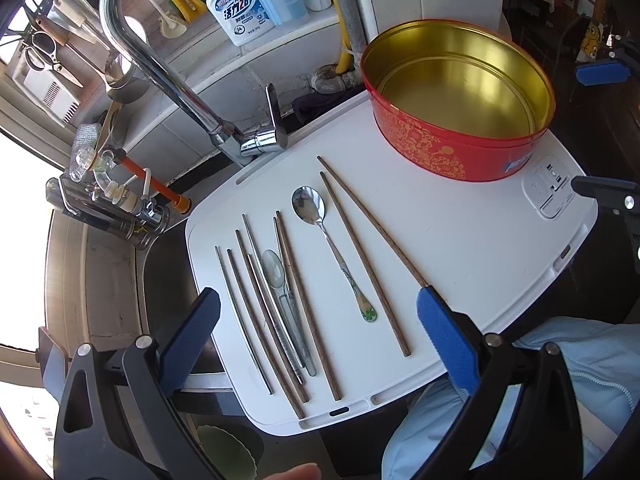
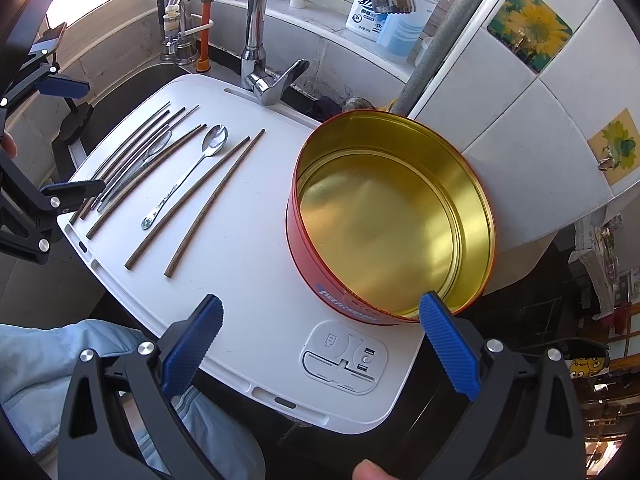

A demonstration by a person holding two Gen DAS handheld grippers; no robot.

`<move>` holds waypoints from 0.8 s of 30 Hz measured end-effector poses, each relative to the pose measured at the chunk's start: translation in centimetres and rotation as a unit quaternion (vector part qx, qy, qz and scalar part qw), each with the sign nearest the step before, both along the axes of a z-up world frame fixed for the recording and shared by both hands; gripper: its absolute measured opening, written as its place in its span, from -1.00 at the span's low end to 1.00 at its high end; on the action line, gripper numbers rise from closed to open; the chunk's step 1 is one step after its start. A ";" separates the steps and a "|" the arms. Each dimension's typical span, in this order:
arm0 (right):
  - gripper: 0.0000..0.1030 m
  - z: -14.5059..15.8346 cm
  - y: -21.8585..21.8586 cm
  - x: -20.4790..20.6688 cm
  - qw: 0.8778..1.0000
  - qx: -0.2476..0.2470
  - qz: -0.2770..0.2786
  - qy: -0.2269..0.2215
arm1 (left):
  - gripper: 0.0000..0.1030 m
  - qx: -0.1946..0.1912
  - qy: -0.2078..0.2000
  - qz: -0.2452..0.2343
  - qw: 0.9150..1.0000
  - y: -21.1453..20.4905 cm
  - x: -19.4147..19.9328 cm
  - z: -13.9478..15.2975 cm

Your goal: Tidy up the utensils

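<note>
Several wooden chopsticks and thin metal chopsticks lie side by side on a white board, with a steel spoon and a smaller spoon among them. A round red tin with an empty gold inside stands at the board's far right. My left gripper is open above the utensils' near ends and holds nothing. My right gripper is open above the board's near edge, beside the tin. The chopsticks and spoon lie to its left on the board.
A chrome tap rises behind the board over the sink. Soap bottles stand on the back ledge. Scissors and knives hang at the far left. A tiled wall stands right of the tin.
</note>
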State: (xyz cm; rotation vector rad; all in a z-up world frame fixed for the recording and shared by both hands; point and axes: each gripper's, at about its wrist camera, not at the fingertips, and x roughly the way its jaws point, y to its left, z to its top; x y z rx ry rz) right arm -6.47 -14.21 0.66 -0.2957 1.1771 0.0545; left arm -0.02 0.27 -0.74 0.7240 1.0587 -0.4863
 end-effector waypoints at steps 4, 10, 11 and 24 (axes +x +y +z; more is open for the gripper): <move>0.93 0.0 -0.4 0.2 1.000 0.007 0.000 0.000 | 0.87 -0.002 0.001 0.003 1.000 -0.4 0.0 0.0; 0.93 -0.3 -1.7 0.6 1.000 0.014 0.010 0.000 | 0.87 -0.004 0.006 0.006 1.000 -1.7 0.2 -0.2; 0.93 -0.4 -2.0 0.6 1.000 0.015 0.011 -0.001 | 0.87 -0.008 0.009 0.004 1.000 -2.1 0.2 -0.2; 0.93 0.3 -2.6 2.4 0.998 0.053 0.027 -0.025 | 0.87 -0.045 0.011 0.037 0.998 -1.4 0.9 0.0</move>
